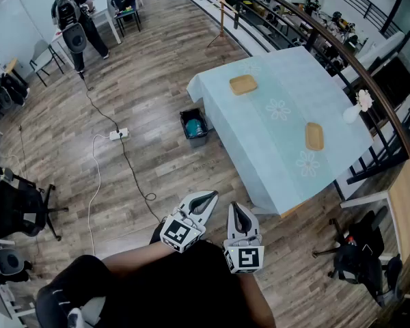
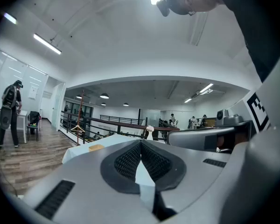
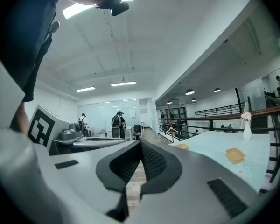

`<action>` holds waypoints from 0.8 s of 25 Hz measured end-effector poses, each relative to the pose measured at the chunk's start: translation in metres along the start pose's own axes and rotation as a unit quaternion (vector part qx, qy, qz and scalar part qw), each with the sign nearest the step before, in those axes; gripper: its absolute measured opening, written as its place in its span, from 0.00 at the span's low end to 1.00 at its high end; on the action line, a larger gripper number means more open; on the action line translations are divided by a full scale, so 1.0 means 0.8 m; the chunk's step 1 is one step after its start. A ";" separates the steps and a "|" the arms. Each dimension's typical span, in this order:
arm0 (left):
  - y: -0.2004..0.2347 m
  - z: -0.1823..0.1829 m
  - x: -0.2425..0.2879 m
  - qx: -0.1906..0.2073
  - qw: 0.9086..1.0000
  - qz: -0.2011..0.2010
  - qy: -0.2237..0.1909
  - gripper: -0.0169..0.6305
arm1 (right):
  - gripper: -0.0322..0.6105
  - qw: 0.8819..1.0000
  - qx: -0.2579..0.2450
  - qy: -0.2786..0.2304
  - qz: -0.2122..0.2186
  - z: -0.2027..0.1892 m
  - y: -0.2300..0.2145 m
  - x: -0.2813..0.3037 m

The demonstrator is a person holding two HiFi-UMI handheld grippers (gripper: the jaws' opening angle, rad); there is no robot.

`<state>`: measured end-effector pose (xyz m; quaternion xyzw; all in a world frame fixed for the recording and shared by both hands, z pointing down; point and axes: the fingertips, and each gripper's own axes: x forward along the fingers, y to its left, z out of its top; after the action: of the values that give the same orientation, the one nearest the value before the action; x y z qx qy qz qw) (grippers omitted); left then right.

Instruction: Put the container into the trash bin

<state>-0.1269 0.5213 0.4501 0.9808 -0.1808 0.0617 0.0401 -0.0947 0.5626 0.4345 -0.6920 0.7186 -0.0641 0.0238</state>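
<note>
Two shallow wooden containers lie on the light-blue table (image 1: 273, 142): one (image 1: 243, 84) at its far left end, the other (image 1: 314, 136) nearer its right side. A small dark trash bin (image 1: 194, 126) stands on the floor against the table's left edge. Both grippers are held close to my body, well short of the table. The left gripper (image 1: 208, 195) (image 2: 141, 141) is shut with nothing in it. So is the right gripper (image 1: 236, 207) (image 3: 141, 141). The right gripper view shows both containers (image 3: 234, 155) (image 3: 181, 146) off to its right.
A white vase (image 1: 359, 106) with flowers stands at the table's far right edge, beside a dark railing (image 1: 328, 39). A power strip (image 1: 118, 134) and cables cross the wooden floor. Office chairs (image 1: 20, 207) stand at the left. A person (image 1: 75, 22) stands far back left.
</note>
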 end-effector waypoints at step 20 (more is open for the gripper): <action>0.147 -0.023 0.048 -0.050 0.998 -0.033 -0.013 0.05 | 0.11 0.997 0.031 0.055 -0.042 -0.051 -0.009 0.136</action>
<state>-0.1354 0.4000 0.4803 0.9836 -0.1518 0.0389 0.0888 -0.0967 0.4566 0.4820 -0.7160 0.6867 -0.1251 0.0033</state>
